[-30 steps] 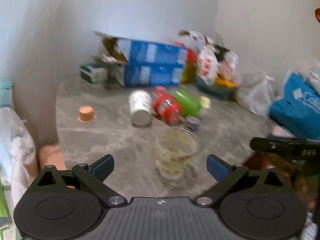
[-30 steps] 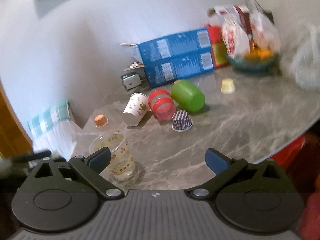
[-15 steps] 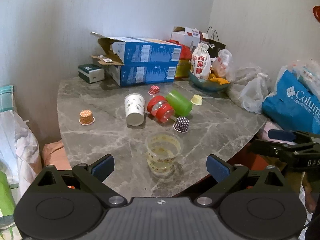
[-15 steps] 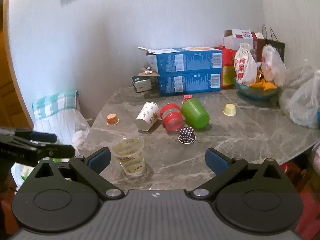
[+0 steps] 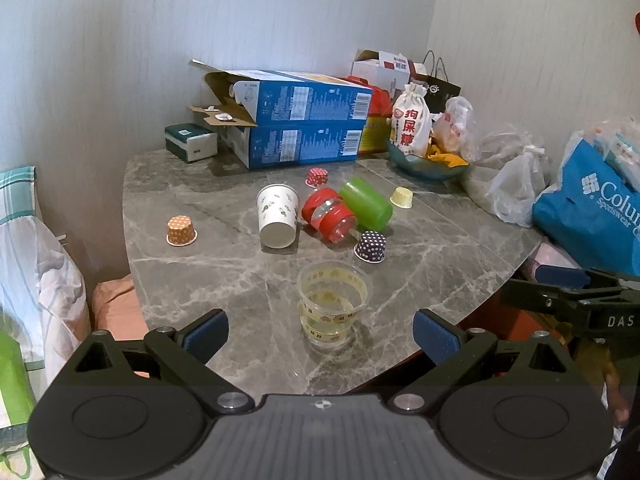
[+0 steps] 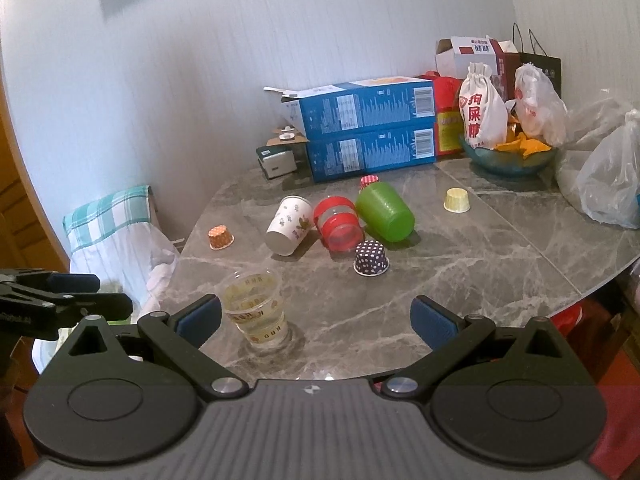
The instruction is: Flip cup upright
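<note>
A clear plastic cup [image 5: 334, 304] with yellow print stands upright near the table's front edge; it also shows in the right wrist view [image 6: 256, 306]. Behind it a white paper cup [image 5: 277, 221], a red-banded clear cup [image 5: 330, 216] and a green cup [image 5: 366, 204] lie on their sides. Small cupcake liners sit upside down: orange [image 5: 181, 231], dark dotted [image 5: 371, 246], yellow [image 5: 401, 197], red [image 5: 317, 177]. My left gripper [image 5: 320, 334] is open and empty, back from the clear cup. My right gripper [image 6: 316, 320] is open and empty, with the clear cup beside its left finger.
The grey marble table [image 5: 224, 272] holds two stacked blue boxes [image 5: 304, 124] at the back, a bowl with snack bags [image 5: 428, 160], plastic bags [image 5: 516, 184] and a blue bag [image 5: 592, 208] on the right. A chair with checked cloth [image 6: 108, 216] stands left of the table.
Both grippers have pulled back and up from the table, so the clear cup looks farther away. The views went from blurred to sharp. No object on the table moved.
</note>
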The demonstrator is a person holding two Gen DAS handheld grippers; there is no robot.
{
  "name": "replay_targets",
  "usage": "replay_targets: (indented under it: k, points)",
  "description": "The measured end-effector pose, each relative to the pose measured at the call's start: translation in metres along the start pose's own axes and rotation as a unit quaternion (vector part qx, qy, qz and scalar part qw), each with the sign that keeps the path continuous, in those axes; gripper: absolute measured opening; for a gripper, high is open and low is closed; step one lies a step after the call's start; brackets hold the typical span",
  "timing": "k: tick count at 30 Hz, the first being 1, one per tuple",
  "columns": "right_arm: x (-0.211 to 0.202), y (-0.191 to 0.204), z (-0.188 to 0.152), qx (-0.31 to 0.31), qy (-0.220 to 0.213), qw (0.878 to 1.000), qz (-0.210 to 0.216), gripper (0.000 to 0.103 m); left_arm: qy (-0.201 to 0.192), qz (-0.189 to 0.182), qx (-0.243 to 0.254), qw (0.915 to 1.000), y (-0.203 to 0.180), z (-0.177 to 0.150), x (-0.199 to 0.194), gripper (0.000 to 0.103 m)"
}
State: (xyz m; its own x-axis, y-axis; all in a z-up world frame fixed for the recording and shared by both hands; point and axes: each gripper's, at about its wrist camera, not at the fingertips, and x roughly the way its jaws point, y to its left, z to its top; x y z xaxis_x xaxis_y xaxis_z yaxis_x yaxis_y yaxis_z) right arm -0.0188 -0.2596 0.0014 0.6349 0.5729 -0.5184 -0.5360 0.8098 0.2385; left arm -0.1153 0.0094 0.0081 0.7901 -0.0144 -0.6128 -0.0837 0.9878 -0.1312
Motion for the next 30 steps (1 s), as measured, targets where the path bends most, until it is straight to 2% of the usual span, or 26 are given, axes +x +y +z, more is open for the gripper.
replay_targets:
  k: [30]
  points:
    - [0.0045, -0.0039, 0.0003, 0.002, 0.01, 1.0, 0.009, 0.102, 0.007, -0.002, -0.01, 0.9999, 0.0011, 0.0022, 0.0068, 0.1]
